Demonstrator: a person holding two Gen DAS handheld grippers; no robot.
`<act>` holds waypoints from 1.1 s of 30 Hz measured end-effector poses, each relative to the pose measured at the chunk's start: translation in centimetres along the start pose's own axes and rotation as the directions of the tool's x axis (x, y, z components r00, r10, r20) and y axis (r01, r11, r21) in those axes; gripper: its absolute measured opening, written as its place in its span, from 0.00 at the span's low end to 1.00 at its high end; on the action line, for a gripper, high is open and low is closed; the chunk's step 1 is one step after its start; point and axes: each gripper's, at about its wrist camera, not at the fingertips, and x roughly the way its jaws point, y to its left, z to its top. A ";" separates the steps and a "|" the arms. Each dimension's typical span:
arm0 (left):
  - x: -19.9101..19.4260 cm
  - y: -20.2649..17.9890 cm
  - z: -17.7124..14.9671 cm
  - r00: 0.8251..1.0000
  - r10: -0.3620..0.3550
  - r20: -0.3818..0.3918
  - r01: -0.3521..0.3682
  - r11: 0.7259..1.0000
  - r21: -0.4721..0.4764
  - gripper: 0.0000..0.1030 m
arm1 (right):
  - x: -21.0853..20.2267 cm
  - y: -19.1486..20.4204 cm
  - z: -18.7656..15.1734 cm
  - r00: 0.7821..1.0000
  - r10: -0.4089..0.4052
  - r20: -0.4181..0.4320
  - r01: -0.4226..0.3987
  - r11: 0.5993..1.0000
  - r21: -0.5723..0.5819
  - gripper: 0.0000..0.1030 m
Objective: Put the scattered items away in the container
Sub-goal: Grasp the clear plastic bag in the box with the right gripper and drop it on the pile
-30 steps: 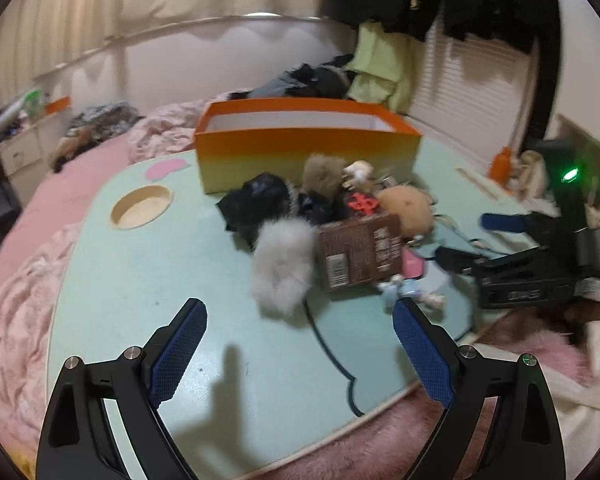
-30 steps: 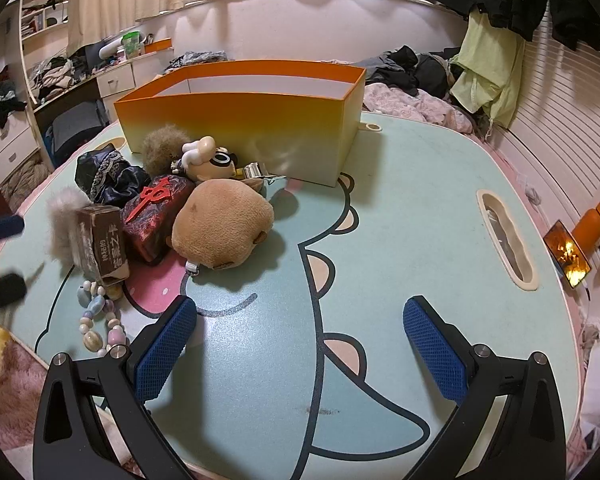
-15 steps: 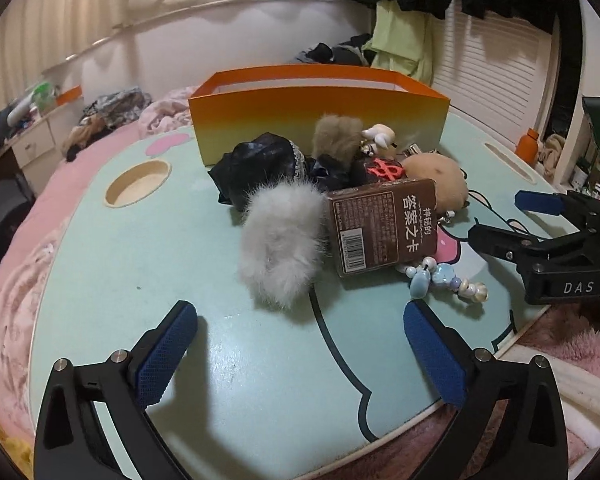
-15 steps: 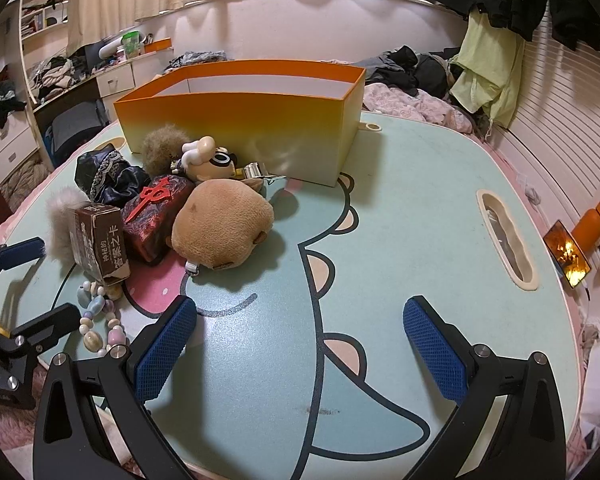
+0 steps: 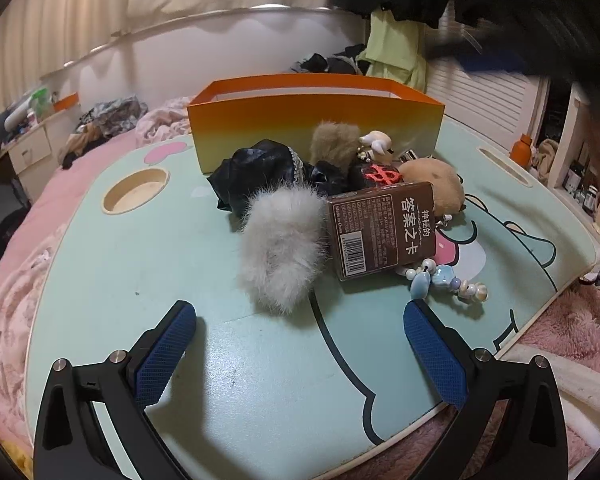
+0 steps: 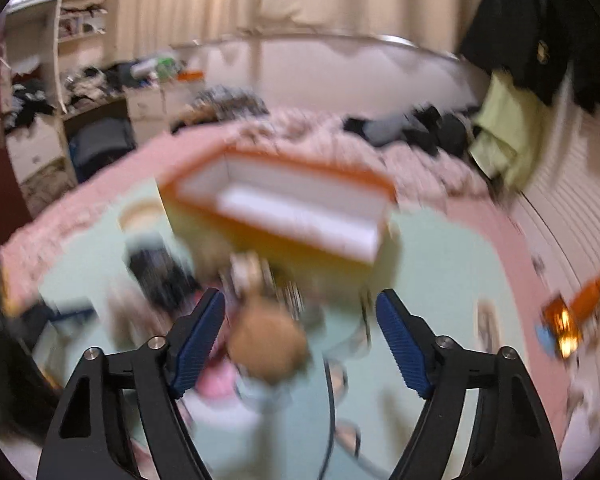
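Observation:
The orange box [image 5: 316, 120] stands open-topped at the far side of the table. In front of it lies a heap: black cloth [image 5: 260, 172], tan fur ball [image 5: 334, 144], white fluffy pom [image 5: 280, 248], brown card box [image 5: 382, 232], brown plush [image 5: 436, 184] and a bead string [image 5: 444, 280]. My left gripper [image 5: 300, 312] is open wide just short of the white pom, with nothing between its pads. The right wrist view is blurred. There my right gripper [image 6: 300, 300] hangs above the table with its jaws closing. The brown plush [image 6: 266, 340] shows below the gap, untouched, and the orange box [image 6: 260, 236] lies beyond.
The mint cartoon table [image 5: 140, 280] has a round hollow [image 5: 136, 190] at the left and a slot [image 5: 504, 160] at the right. Pink bedding [image 5: 4, 280] surrounds it. An orange bottle [image 5: 520, 148] stands by the right wall. Clothes hang above.
The right gripper has risen, left the left wrist view, and its jaws have narrowed. Its view has gone blurred and now looks down into the box. The left gripper has hardly moved.

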 end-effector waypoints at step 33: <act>-0.2 -0.2 -0.1 1.000 -0.007 0.022 0.007 1.000 0.002 1.00 | 1.8 -1.5 4.4 0.954 0.256 -0.156 -0.236 0.962 0.137 0.29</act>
